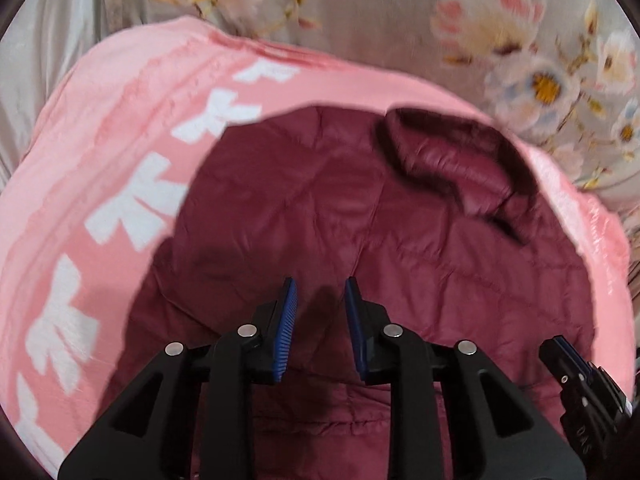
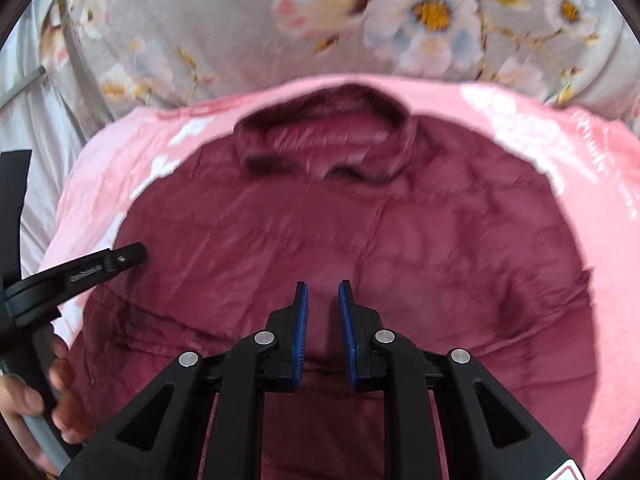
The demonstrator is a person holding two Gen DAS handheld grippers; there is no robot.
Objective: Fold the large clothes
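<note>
Surface was a bed under a grey sheet printed with big white, pink and blue flowers [image 2: 432,12]; plain grey-white fabric showed at far left in both views. On top of it lay a pink fleece blanket with white bow shapes [image 1: 120,208]; the bows ran in a column down its left side. No more of the room could be seen.

The dark red quilted puffer jacket [image 2: 320,232] lay spread on the pink blanket, filling the middle of both views. Its stand-up collar [image 2: 320,136] pointed away from you toward the floral sheet, so the long axis ran from your grippers out to the collar. In the left wrist view the collar [image 1: 452,160] sat up and to the right. The hem end was hidden behind the gripper bodies.

Your left gripper [image 1: 320,312] was over the jacket, blue pads parted, nothing between them; released. Your right gripper [image 2: 323,308] likewise: narrow gap, nothing pinched, jacket fabric visible through it. Each gripper intruded into the other's view: the right one at lower right [image 1: 576,380], the left one at left edge [image 2: 100,264] with your hand [image 2: 32,400] on its grey handle. Both frames were motion-blurred.
</note>
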